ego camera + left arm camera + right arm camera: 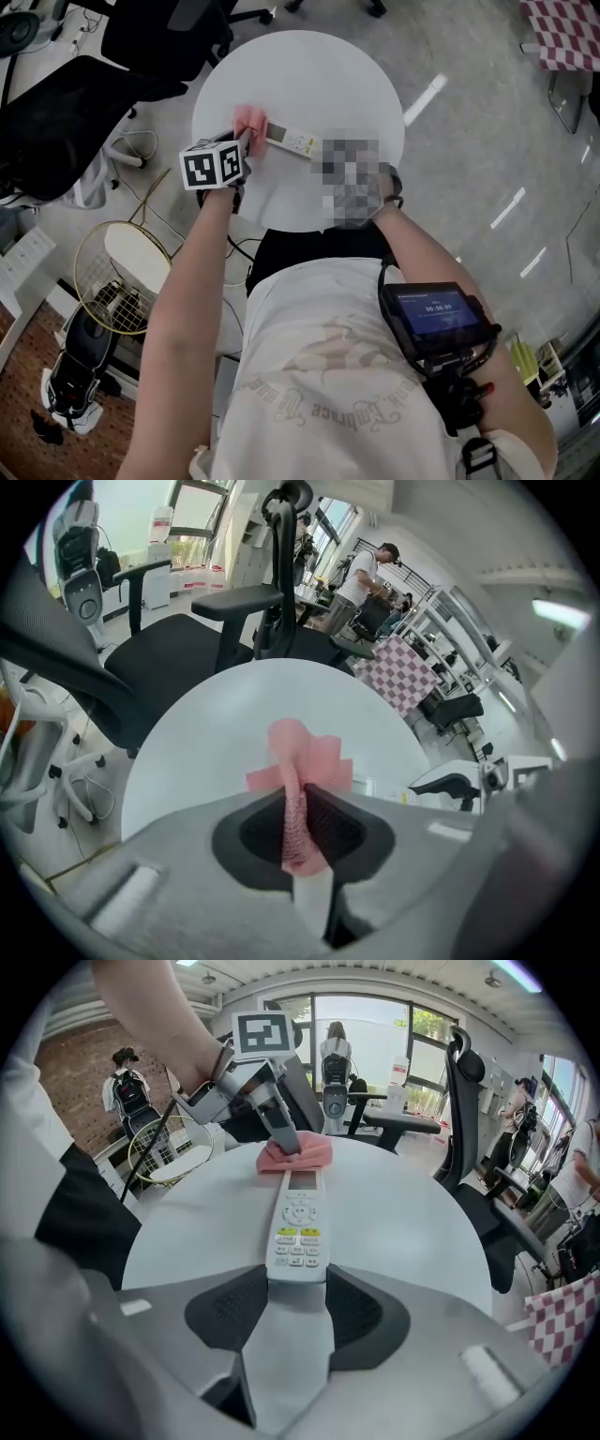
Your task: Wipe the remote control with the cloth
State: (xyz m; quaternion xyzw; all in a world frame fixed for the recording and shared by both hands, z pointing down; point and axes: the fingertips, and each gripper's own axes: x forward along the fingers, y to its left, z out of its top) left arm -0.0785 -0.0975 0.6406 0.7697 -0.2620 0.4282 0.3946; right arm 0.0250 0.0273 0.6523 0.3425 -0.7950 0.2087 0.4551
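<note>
Clamps a pink cloth [302,752] in the left gripper [302,803], jaws closed narrow on a bunched fold, loose corners fanning toward 12 o'clock past the tips. Pinches the near end of the remote control [298,1227] in the right gripper [295,1279], jaws fairly wide, one pad on each long edge, buttons facing up. Runs toward 12 o'clock from those jaws, seemingly flat on the round white table [422,1213], with the cloth pressed on the far tip, just past the display. From the head view, puts the cloth at about 9 o'clock of the table's middle, remote stretching from it toward 4 o'clock. Looks light, stiff and smooth-shelled for the remote, so likely to skate or pivot under a wipe unless braced; best held by the bare sides at the button end, leaving the top free. Looks soft and limp for the cloth; wants a grip on a gathered wad, enough hanging free to drag along the keys. Calls for light pressure over buttons and display.
</note>
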